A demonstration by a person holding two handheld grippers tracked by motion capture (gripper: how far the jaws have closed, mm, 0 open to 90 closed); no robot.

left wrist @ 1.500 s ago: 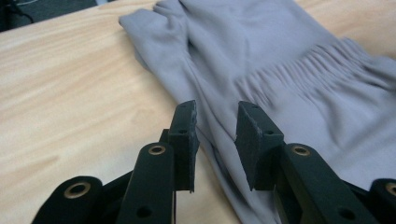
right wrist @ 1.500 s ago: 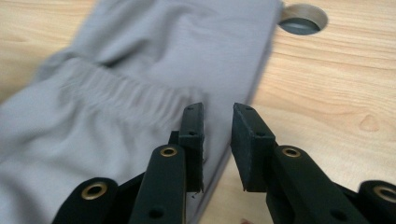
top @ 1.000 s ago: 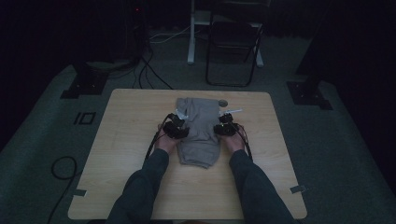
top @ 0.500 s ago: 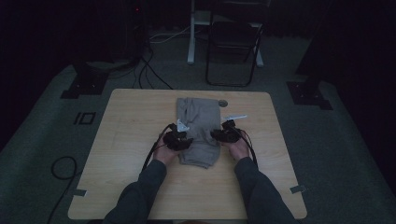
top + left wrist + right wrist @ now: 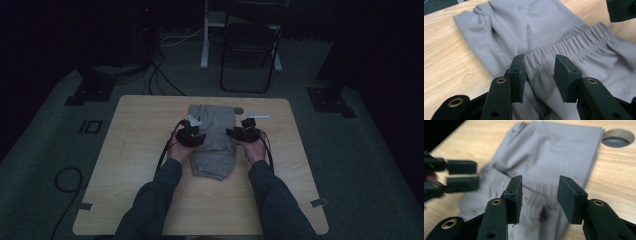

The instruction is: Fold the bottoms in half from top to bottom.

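Spanning the middle of the high view, the table (image 5: 150, 200) has a light wood top and carries everything in play. A round hole (image 5: 617, 138) is cut into it near the far edge, just beside one corner of the cloth.

On the table lies the garment (image 5: 214, 142), grey, folded into a long strip that runs from the far side toward the person. Its gathered elastic band (image 5: 574, 45) crosses the strip partway along, with smoother fabric beyond it. The cloth rests flat on the wood, with a few creases.

Both forearms in dark sleeves come in from the near edge, one hand on each side of the strip.

At the strip's left edge, the left gripper (image 5: 539, 75) hangs over the gathered band, its jaws apart, with fabric showing in the gap and no pad pressing it.

On the opposite edge, the right gripper (image 5: 539, 197) hangs over the cloth near the band. Its jaws have just been opening and now stand apart, with cloth seen between them but not pinched. The left gripper's two jaws show at the left of the right gripper view.
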